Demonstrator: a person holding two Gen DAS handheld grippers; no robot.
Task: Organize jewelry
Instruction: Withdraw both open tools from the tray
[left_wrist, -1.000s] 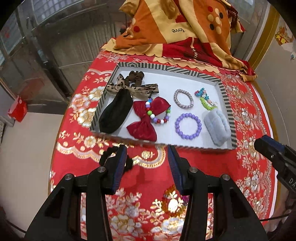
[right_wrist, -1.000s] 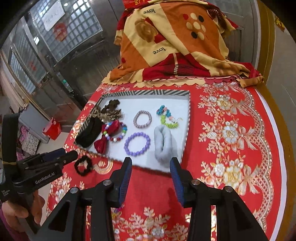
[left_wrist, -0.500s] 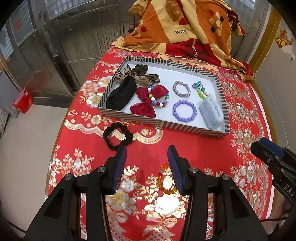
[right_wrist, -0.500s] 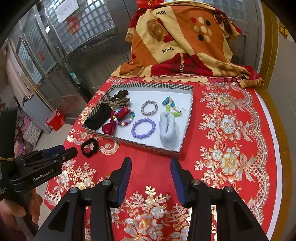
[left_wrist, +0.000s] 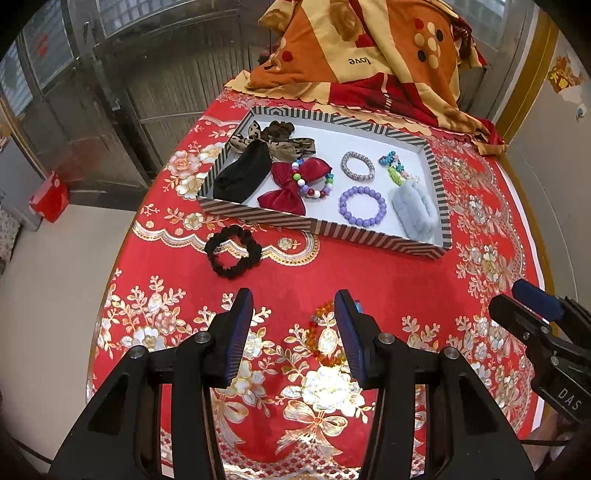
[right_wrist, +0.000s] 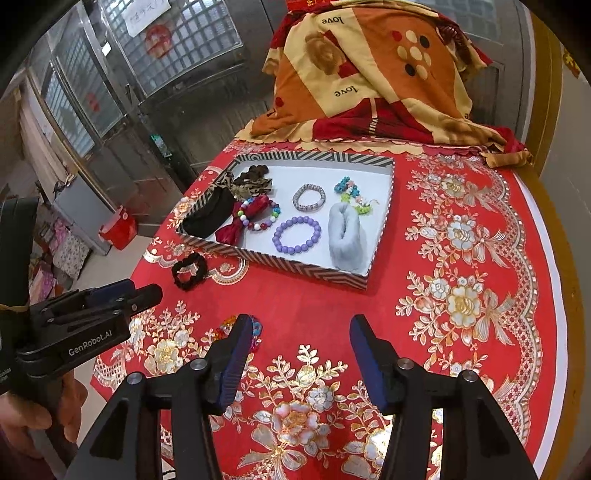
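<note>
Lower left hand-held gripper (left_wrist: 293, 325), jaws apart and empty, squarely over orange bead bracelet (left_wrist: 320, 338); keep right hand-held gripper (right_wrist: 301, 345), opening and empty, clear of black scrunchie (left_wrist: 232, 256) and tray (left_wrist: 332, 230).

The surface (left_wrist: 369, 266) was covered with a red cloth patterned in gold flowers. At its far end an orange, cream and red blanket (right_wrist: 373, 74) was heaped. A red bag (left_wrist: 50, 197) was set on the floor beside a metal gate (left_wrist: 155, 74).

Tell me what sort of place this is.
Probably a home: a round table under a red floral tablecloth, a folded patterned blanket at its far edge, and a metal-grilled glass door behind.
</note>
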